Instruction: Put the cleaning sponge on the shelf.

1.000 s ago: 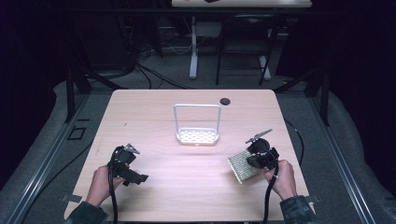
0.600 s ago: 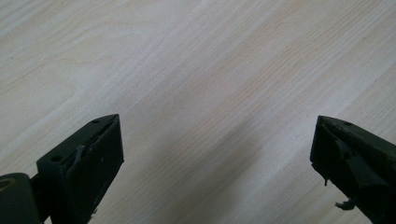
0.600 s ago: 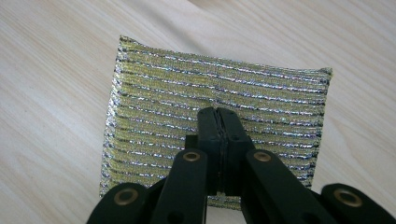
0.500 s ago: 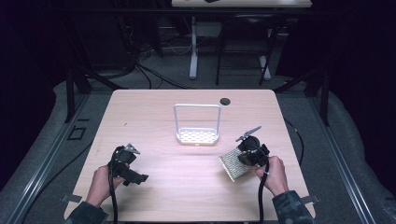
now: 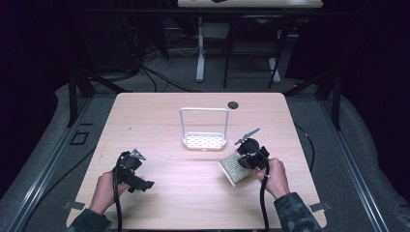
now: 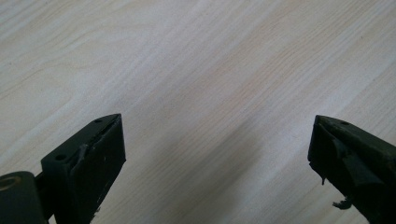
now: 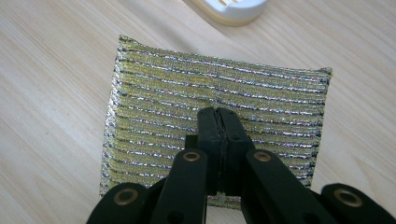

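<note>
Left gripper (image 5: 131,170), lower left of the high view, jaws spread, holding nothing. Rack (image 5: 204,140) stands at centre. Right gripper (image 5: 247,155), lower right, is clamped on the sponge (image 7: 215,107); rack lies up-left of it, near.

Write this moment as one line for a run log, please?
right gripper: shut on scouring pad, beside white rack | left gripper: open, above bare table
</note>
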A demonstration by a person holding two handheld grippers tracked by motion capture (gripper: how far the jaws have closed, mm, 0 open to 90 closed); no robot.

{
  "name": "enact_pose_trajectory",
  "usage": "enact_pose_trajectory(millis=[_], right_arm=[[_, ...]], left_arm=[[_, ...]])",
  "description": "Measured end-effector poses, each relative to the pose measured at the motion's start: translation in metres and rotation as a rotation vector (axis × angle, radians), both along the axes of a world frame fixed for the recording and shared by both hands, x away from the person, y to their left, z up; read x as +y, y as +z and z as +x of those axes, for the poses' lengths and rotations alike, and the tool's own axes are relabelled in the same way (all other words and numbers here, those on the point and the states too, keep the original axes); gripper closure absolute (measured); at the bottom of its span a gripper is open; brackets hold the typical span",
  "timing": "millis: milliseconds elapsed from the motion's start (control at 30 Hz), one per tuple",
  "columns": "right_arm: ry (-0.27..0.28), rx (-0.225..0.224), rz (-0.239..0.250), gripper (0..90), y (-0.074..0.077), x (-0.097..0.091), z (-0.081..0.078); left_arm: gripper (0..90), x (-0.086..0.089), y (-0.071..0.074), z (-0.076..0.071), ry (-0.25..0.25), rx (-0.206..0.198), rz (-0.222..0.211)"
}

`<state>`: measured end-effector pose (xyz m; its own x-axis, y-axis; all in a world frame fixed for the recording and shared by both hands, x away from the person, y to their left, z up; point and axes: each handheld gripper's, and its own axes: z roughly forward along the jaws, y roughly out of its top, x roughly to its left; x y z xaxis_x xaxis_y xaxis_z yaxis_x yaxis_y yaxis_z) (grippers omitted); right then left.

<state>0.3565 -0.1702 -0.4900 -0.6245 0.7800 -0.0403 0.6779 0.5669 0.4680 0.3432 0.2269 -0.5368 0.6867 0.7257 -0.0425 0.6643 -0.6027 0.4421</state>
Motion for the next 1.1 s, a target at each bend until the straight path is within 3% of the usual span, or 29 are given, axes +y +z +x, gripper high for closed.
enact_pose_trajectory(millis=[667, 1100], right_arm=[[0.074, -0.011, 0.002, 89.6, -0.001, 0.036, 0.013], [0.090, -0.009, 0.001, 89.6, -0.002, 0.047, 0.019]], left_arm=[[4.1, 0.000, 0.001, 0.000, 0.000, -0.002, 0.000], [4.3, 0.001, 0.001, 0.000, 0.002, -0.002, -0.001]])
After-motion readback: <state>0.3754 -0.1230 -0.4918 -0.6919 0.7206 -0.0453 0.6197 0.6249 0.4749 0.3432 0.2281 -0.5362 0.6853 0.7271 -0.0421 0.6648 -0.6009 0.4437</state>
